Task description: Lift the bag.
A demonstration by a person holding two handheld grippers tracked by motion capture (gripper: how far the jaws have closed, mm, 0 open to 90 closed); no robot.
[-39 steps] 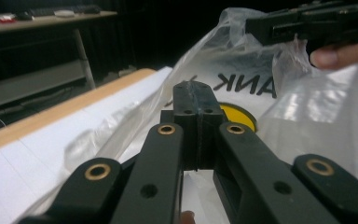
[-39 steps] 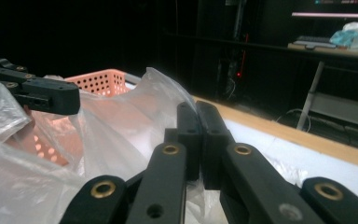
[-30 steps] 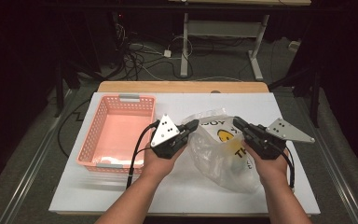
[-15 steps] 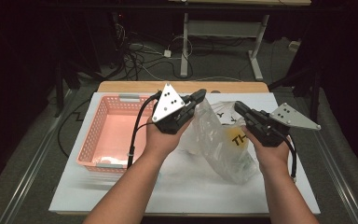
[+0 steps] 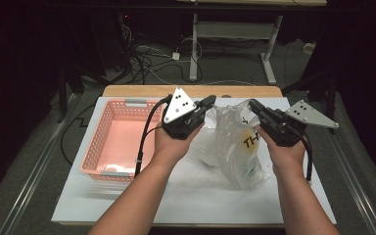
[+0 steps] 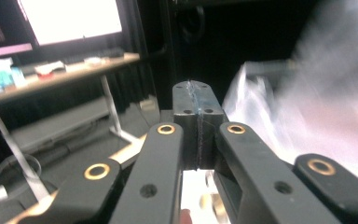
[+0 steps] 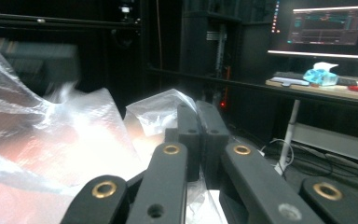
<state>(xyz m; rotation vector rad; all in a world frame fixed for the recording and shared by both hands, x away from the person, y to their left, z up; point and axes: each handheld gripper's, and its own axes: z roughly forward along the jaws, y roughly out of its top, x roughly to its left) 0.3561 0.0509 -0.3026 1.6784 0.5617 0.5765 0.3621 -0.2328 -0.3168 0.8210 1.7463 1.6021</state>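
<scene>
Clear crinkled plastic bag with a yellow printed patch (image 5: 237, 147) hangs between both grippers, upper rim lifted, bottom resting on the white rectangular table board (image 5: 186, 200) near centre-right. Left gripper (image 5: 209, 101) jaws pressed together, pinching the bag's rim at the bag's 10 o'clock corner; in the left gripper view the pads (image 6: 197, 126) meet with thin film in the seam, bag (image 6: 317, 107) blurred at 3 o'clock. Right gripper (image 5: 252, 104) jaws also pressed together, pinching the rim at the bag's 1 o'clock corner; right gripper view shows the pads (image 7: 198, 135) closed, plastic (image 7: 65, 140) bunched at 9 o'clock. Pink perforated plastic basket (image 5: 108, 142) sits on the board at 9 o'clock of the bag, just beside the left hand (image 5: 174, 144). Right hand (image 5: 286, 154) at 3 o'clock of the bag.
</scene>
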